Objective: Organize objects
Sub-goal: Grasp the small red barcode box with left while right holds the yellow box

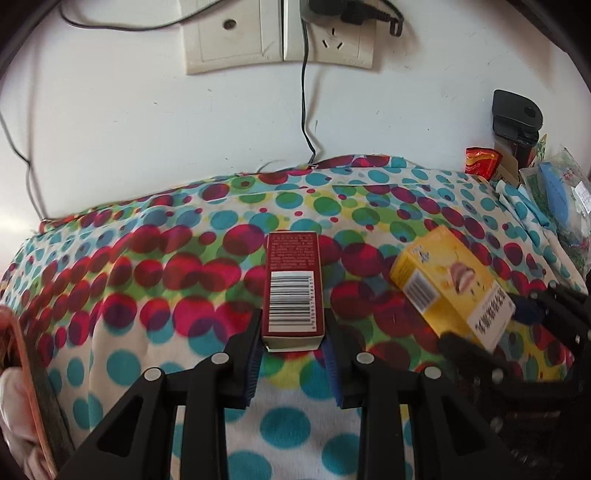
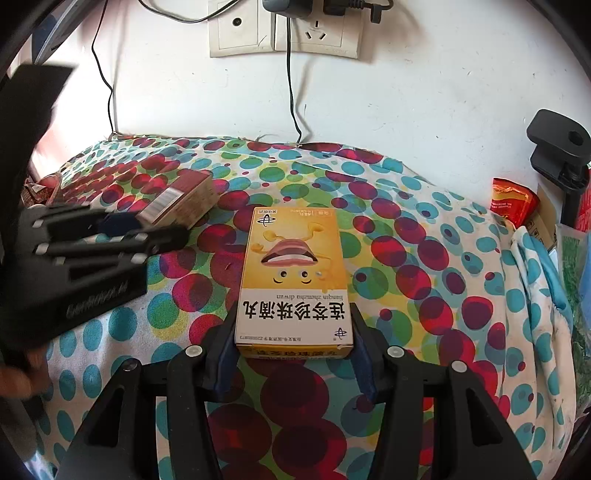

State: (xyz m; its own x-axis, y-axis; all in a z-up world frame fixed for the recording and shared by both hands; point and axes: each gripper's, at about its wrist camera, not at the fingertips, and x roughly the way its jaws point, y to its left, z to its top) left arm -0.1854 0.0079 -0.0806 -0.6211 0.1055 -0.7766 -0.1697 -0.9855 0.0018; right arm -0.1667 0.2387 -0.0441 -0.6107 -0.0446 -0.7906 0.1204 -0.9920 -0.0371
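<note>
left gripper [image 1: 293, 343]: we see its jaws clamped on the near end of the red box [image 1: 293, 286], blue pads pressed on both long sides.
red box: barcode face up, long axis running away from us toward the wall; near end in the grip, and we can't tell if the rest lies on the cloth or is lifted. It sits about mid-width of the cloth, left of the yellow box.
right gripper [image 2: 293, 350]: we see its jaws closed on the near end of the yellow box [image 2: 293, 277], one pad on each long side.
yellow box: cartoon face and black Chinese print up, text upside down to the right wrist view; mid-cloth, pointing at the wall. In the left wrist view it is angled, just right of the red box, not touching it.
cloth [image 2: 424, 229]: polka-dot cover in red, teal, green and yellow carries both boxes; its far edge meets the white wall.
right edge of cloth: red snack packet [image 2: 511, 201], black clamp stand [image 2: 561, 155] and plastic bags [image 1: 565, 192] are bunched there, well apart from both boxes.
wall: socket plates [image 2: 284, 33] with plugs in them, and black cables [image 2: 291, 96] drop behind the far edge of the cloth.
</note>
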